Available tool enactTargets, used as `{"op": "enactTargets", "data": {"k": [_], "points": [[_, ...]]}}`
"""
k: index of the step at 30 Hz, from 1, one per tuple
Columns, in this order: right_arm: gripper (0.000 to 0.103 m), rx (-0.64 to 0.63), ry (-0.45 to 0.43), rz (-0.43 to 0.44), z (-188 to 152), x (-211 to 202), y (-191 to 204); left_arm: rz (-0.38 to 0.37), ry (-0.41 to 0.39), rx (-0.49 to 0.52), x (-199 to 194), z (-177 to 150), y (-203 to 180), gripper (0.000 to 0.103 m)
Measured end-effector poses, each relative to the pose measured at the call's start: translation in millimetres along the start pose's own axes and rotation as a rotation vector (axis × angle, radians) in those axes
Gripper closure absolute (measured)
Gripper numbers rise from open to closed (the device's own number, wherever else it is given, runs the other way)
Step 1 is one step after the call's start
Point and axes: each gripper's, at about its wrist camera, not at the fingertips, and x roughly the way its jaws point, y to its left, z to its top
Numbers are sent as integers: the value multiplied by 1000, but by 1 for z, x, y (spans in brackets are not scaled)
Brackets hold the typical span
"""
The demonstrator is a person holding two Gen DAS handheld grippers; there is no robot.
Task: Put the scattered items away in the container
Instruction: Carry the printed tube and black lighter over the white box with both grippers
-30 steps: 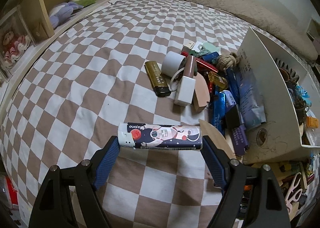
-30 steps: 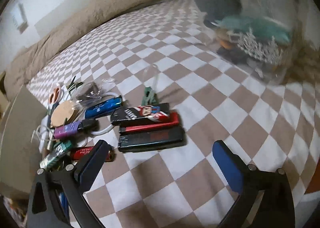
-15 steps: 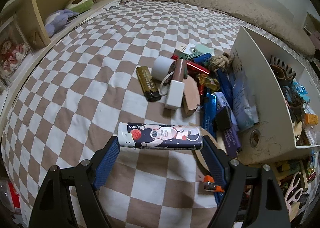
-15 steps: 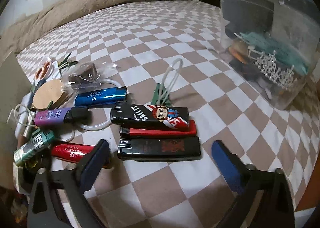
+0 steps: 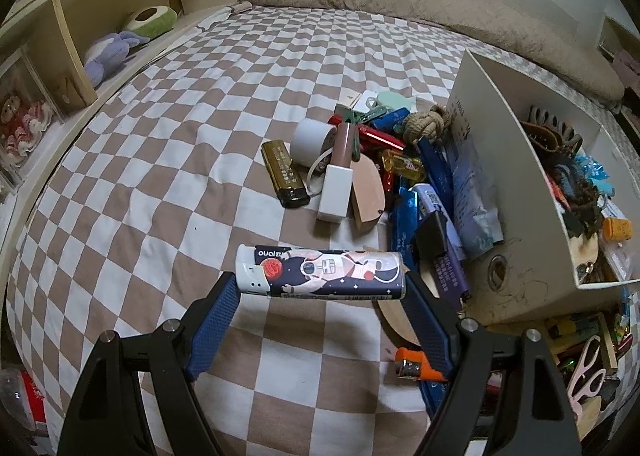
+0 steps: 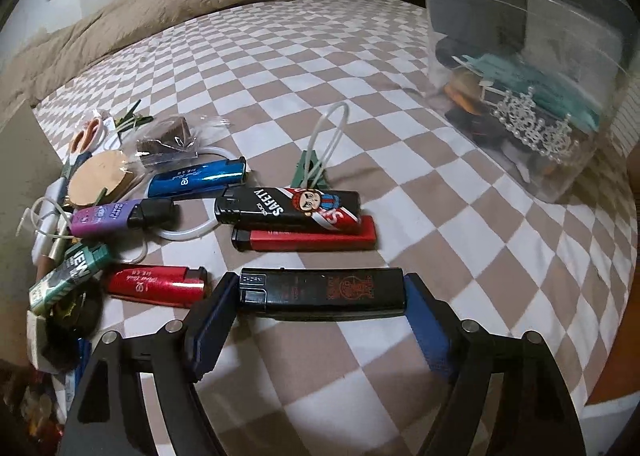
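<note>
Lighters fill both grippers: left gripper (image 5: 322, 288) clamps an astronaut-print lighter (image 5: 320, 272); right gripper (image 6: 318, 310), jaws just closed, grips a black lighter (image 6: 322, 290) on the checkered bed (image 6: 360, 68).

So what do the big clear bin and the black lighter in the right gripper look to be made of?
The clear bin: translucent plastic with a slightly frosted look; its contents show through the wall. The black lighter, clamped end to end in the right gripper: apparently hard plastic, semi-gloss, with faint reddish print and a soft sheen. A metal casing can't be ruled out.
</note>
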Motion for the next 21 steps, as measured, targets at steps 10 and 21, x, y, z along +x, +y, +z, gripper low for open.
{"op": "enactTargets", "data": {"k": [10, 21], "points": [[22, 54, -115, 143, 6, -68, 2, -27, -69, -9, -26, 7, -3, 21], [22, -58, -197, 281, -1, -126, 43, -75, -128, 22, -52, 10, -21, 21]]}}
